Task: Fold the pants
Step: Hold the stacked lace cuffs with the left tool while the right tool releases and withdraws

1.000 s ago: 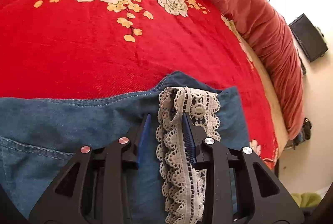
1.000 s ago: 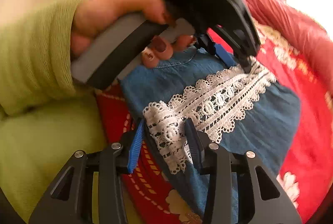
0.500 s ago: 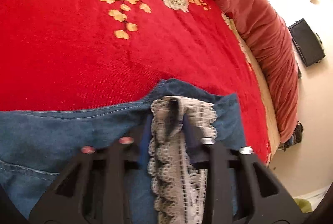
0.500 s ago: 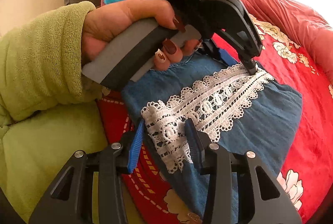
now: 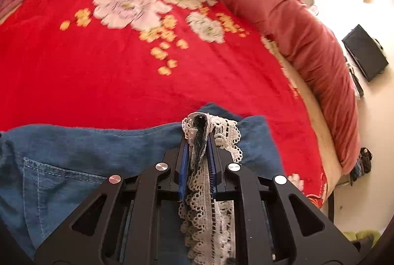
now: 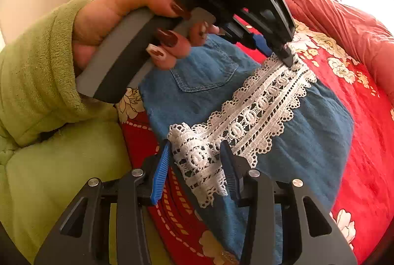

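The blue denim pants [image 6: 307, 136] with white lace trim [image 6: 258, 107] lie at the red floral bedspread's [image 5: 123, 72] near edge. The left gripper [image 5: 198, 139] is closing, pinching the bunched trim. The right gripper [image 6: 194, 156], fingers spread, straddles the trim's other end.

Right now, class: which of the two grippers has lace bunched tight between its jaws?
The left gripper, jaws closing on the lace trim; the right gripper merely straddles it.
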